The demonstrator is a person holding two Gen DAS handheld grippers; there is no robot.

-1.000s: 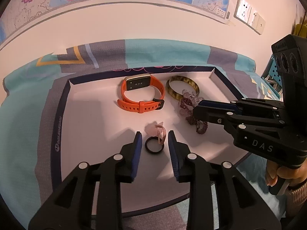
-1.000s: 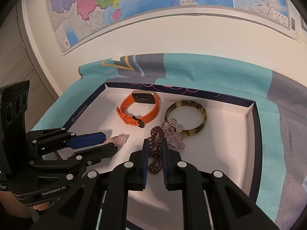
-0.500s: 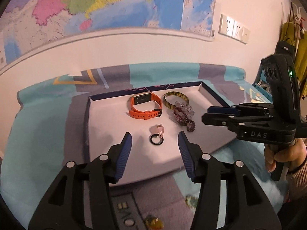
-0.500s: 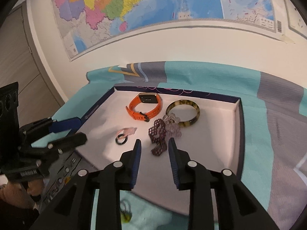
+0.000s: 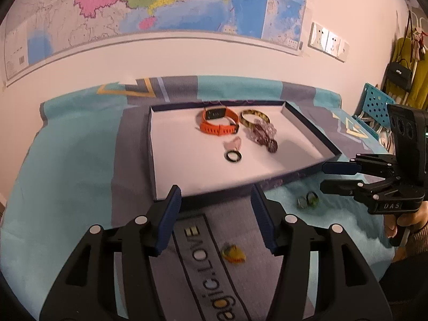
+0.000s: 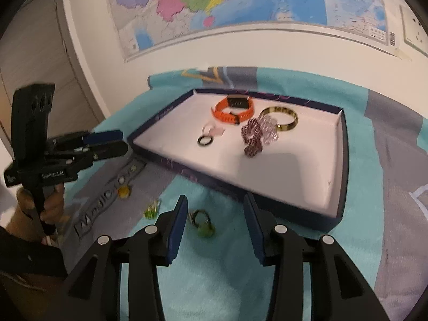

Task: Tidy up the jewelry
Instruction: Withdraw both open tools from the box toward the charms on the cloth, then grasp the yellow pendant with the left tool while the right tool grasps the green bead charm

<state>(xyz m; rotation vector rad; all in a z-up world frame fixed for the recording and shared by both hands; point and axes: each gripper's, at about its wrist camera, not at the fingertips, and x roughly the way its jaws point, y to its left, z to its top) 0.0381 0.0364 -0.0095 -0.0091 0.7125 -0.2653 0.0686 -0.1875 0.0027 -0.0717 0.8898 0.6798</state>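
Note:
A shallow white box tray point(image 5: 171, 165) point(image 6: 307, 182) with a dark blue rim holds an orange watch point(image 5: 218, 123) point(image 6: 232, 109), a tortoiseshell bangle point(image 5: 254, 117) point(image 6: 283, 119), a purple bead bracelet point(image 5: 263, 136) point(image 6: 252, 139), a pink ring point(image 5: 235, 142) and a black ring point(image 5: 233, 156) point(image 6: 205, 140). On the cloth in front lie a yellow ring point(image 5: 233, 252) point(image 6: 123, 192) and green rings point(image 5: 307, 202) point(image 6: 202, 223) point(image 6: 152, 210). My left gripper point(image 5: 216, 215) is open and empty, above the cloth near the yellow ring. My right gripper point(image 6: 214, 227) is open and empty, over a green ring.
A teal and grey printed cloth point(image 5: 67, 174) covers the table. A white wall with a map point(image 5: 160, 5) stands behind. A blue perforated crate point(image 5: 374, 107) and hanging bags are at the far right.
Both grippers let go inside the tray, opened wide and pulled back toward me. They now hover over the cloth in front of the tray, where loose rings have come into view.

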